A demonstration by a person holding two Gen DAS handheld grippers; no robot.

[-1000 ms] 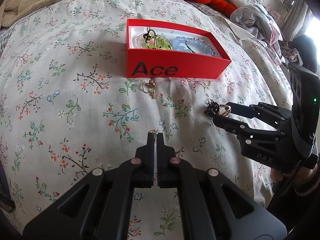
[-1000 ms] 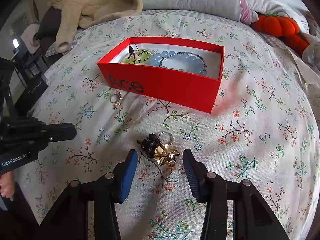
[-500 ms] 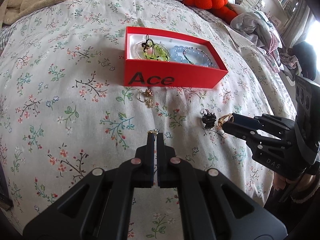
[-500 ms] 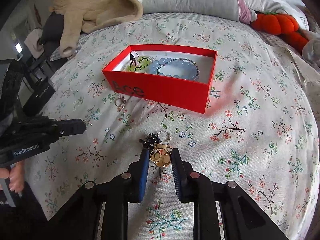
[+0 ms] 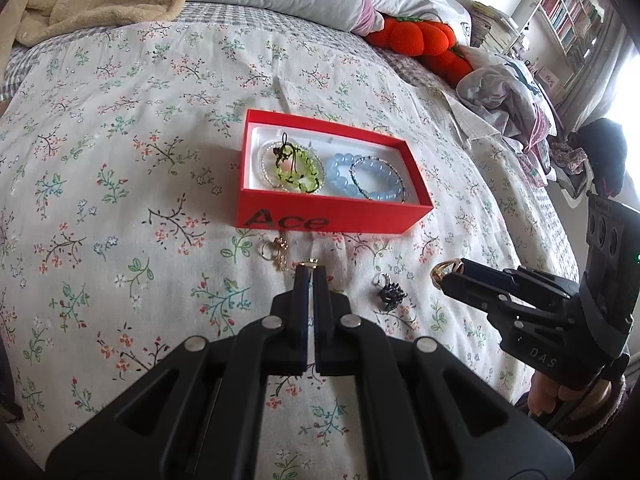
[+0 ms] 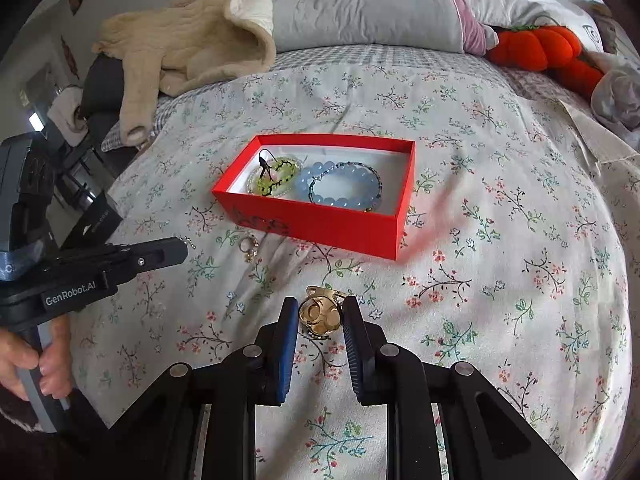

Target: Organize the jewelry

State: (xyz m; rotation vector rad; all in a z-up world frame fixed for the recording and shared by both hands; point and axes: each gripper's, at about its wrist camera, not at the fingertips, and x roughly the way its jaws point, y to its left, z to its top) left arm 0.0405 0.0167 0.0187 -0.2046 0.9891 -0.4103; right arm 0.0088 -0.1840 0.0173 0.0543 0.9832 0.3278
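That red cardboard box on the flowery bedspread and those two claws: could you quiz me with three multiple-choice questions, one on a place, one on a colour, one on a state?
1. Where is the dark flower-shaped ring?
A in the box
B on the bedspread
C in a claw

2. What colour are the large round beads of the chunky bracelet inside the red cardboard box?
A pale blue
B orange
C black

3. What is the right claw doing?
A hanging open and empty
B gripping a gold ring
C pressing on the box

Answers: 1 B, it lies on the floral bedspread before the box. 2 A, the beads look icy blue. 3 B, the blue pads squeeze the ring on both sides.
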